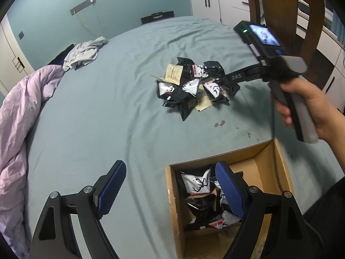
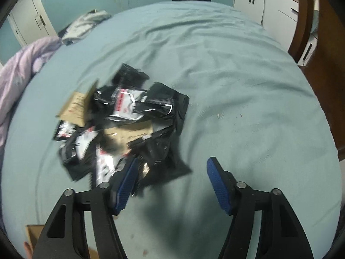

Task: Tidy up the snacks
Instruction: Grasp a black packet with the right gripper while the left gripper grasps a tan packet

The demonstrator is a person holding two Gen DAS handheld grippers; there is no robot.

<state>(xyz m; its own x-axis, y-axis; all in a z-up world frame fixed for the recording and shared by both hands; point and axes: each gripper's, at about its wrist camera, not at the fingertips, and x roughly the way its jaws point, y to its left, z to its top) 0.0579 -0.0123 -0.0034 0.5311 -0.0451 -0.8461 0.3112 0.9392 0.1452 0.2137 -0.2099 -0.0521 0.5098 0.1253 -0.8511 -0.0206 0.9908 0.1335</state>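
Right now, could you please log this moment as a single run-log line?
left tool: open, empty, over cardboard box | right tool: open, empty, at snack pile | box: partly filled

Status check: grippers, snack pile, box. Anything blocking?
Left gripper open, empty, at open cardboard box partly filled with packets. Right gripper open, empty, at near edge of black-and-white snack packet pile. Nothing blocking on blue-grey bedsheet.
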